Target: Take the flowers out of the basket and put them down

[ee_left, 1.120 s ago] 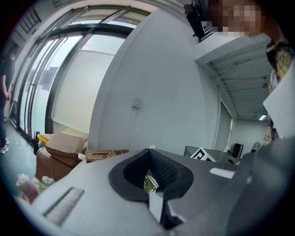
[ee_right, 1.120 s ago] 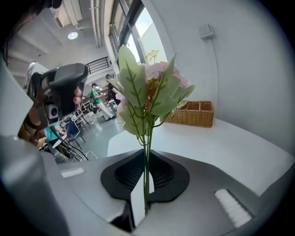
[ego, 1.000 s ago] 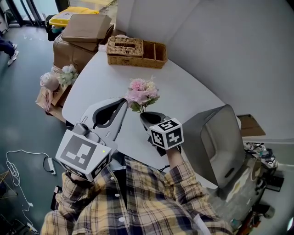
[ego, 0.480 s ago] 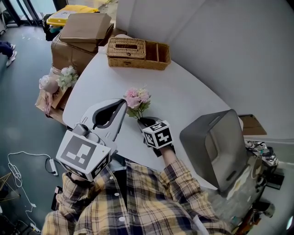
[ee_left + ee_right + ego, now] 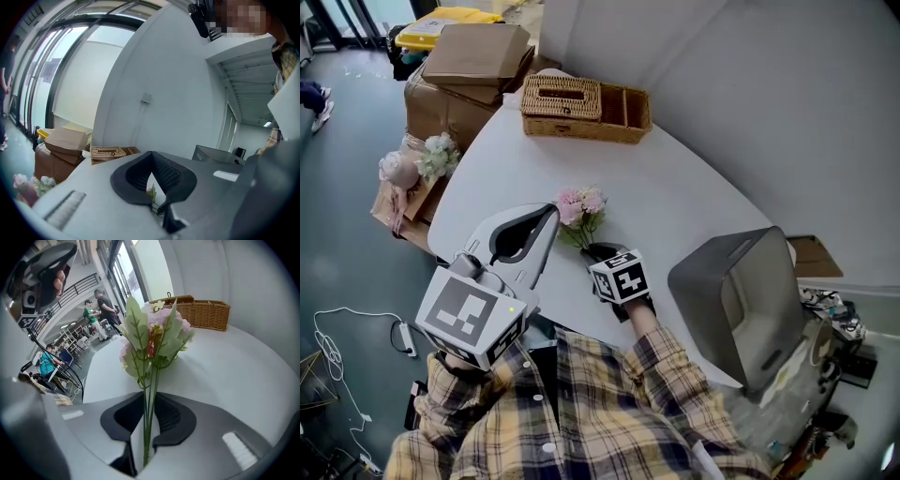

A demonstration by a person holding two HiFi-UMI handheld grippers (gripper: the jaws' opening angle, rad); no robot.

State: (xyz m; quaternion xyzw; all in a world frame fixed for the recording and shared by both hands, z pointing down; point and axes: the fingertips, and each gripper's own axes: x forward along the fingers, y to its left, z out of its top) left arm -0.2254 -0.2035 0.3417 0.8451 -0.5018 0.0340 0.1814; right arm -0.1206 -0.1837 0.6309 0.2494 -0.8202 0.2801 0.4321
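While the left gripper [image 5: 551, 212] is idling, jaws together, the right gripper [image 5: 598, 250] is parting its jaws around the pink bouquet [image 5: 579, 203], releasing it onto the table [image 5: 694, 202].

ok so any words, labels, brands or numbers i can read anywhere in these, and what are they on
No readable text in any view.
Left marker cube and right marker cube: only black-and-white square patterns, no letters or digits.
Cardboard boxes: no legible print.
Wicker basket: no label visible.
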